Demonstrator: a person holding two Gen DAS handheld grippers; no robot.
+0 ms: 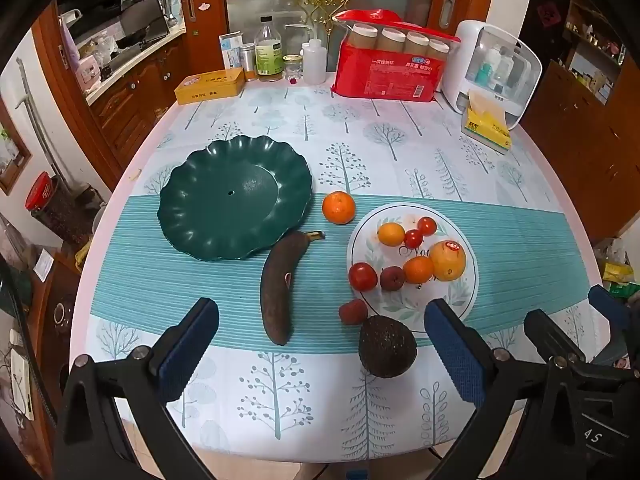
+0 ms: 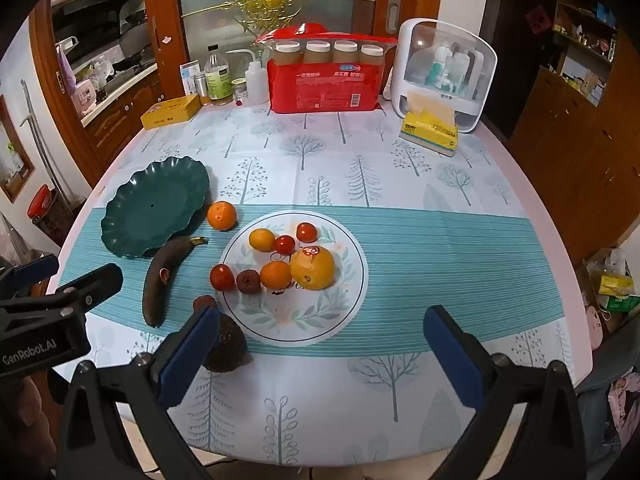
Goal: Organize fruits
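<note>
Both grippers, left gripper and right gripper, hang wide open with nothing in them over the table's near edge. Left to right: empty dark green scalloped plastic dish, overripe brown banana, dark round avocado, then white floral plate full of small fruit. Banana's probably mushy, so I'd pinch it gently mid-body; the avocado and a loose orange mandarin sit close by.

The table has a cloth with trees on it, and on it lie a green plate, a white plate, an orange, a dark banana, an avocado and a red packet.
</note>
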